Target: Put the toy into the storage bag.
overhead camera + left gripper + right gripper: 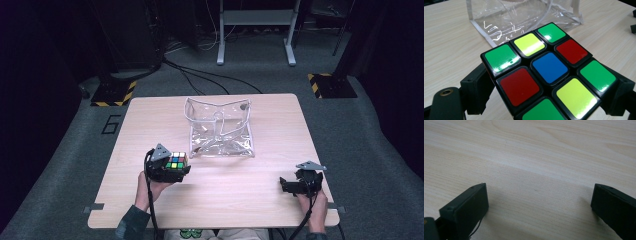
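Left tool (176, 169) grips a scrambled puzzle cube (549, 72), its top face 9 glossy stickers, green, yellow, red, blue, held above the surface (235, 200) near the clear bag (220, 127). Right tool (537, 202) gapes open.

A black numeral "6" marks the grey floor (75, 135) left of the table (150, 107).

The cube (549, 72) hides its own sides, and its near corner is cut off at the bottom edge in the left gripper view; the bag (524, 17) loses its top there; the high view shows the cube's stickers too small to tell well.
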`<state>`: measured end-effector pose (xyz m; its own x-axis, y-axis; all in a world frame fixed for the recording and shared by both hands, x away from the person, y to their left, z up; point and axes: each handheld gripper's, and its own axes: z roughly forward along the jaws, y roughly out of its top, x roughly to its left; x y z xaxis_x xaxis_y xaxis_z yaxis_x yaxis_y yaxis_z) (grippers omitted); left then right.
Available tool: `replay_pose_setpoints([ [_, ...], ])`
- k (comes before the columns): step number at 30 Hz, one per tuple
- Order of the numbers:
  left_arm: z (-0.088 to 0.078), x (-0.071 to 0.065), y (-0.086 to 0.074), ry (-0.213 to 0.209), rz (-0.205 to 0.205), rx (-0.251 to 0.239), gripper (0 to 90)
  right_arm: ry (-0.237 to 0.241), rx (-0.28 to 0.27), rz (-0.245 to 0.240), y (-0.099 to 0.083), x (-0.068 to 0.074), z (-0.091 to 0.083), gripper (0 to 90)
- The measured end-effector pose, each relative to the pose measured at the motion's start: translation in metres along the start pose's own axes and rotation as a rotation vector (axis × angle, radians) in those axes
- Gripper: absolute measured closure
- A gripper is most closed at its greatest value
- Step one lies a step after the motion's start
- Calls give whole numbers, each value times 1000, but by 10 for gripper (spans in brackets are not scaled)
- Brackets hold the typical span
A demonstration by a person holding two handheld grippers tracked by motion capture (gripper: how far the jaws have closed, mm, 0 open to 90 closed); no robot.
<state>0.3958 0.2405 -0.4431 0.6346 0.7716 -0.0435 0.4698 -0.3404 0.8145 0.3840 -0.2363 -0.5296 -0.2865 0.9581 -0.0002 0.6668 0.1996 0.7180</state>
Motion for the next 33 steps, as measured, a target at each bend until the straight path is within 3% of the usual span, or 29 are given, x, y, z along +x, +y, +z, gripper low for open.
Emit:
replay_pose_setpoints([
  [33,6,12,64,-33,36,-25,143,1,0,0,0,0,0,5],
])
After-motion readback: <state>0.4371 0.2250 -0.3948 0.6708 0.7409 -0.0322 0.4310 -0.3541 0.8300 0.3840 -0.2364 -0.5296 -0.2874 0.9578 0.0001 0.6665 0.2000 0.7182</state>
